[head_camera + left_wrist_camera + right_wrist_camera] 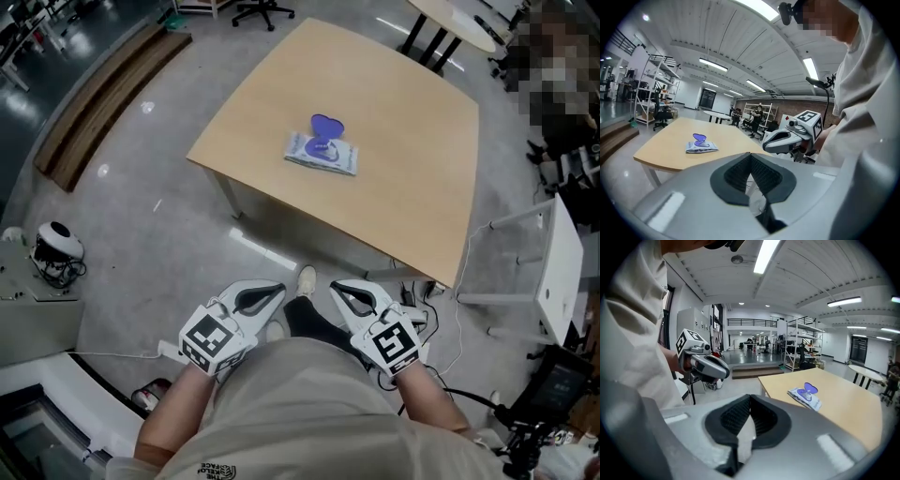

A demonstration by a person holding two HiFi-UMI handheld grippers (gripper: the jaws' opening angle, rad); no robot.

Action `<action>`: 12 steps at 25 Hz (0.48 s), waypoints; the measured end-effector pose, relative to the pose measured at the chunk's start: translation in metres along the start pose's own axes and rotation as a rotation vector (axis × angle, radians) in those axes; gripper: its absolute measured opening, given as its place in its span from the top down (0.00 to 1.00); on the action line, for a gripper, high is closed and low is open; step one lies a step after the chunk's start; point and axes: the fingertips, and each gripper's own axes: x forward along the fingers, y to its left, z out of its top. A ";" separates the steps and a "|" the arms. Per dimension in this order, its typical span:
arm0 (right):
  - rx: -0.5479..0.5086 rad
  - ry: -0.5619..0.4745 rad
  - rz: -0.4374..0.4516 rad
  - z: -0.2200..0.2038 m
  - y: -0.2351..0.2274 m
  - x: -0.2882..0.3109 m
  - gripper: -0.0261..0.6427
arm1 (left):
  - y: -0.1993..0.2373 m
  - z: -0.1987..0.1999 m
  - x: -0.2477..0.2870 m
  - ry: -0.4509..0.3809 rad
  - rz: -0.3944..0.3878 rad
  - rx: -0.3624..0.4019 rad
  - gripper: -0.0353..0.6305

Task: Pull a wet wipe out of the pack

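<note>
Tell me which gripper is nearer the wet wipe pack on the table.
Right, only slightly. The right gripper and left gripper are both held at the person's waist, short of the table; the wet wipe pack lies ahead, a little rightward.

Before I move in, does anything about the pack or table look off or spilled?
Nothing looks spilled or damaged. The wipe pack lies flat on the table, slightly askew to its edges, with its purple lid flipped up. The left gripper and right gripper are shut, empty and short of the table.
</note>
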 end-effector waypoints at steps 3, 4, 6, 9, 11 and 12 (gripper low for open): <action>-0.015 -0.002 0.022 0.010 -0.042 0.026 0.96 | 0.036 0.016 0.023 0.018 0.031 0.019 0.94; -0.029 -0.006 0.030 0.015 -0.056 0.034 0.96 | 0.049 0.023 0.031 0.024 0.042 0.024 0.94; -0.042 -0.009 0.043 0.022 -0.084 0.048 0.96 | 0.072 0.035 0.049 0.030 0.058 0.027 0.94; -0.054 -0.007 0.058 0.028 -0.122 0.063 0.96 | 0.102 0.052 0.079 0.028 0.071 0.028 0.94; -0.069 -0.007 0.071 0.026 -0.144 0.072 0.96 | 0.121 0.060 0.100 0.024 0.078 0.034 0.94; -0.075 -0.005 0.074 0.025 -0.155 0.077 0.96 | 0.132 0.064 0.109 0.020 0.083 0.037 0.94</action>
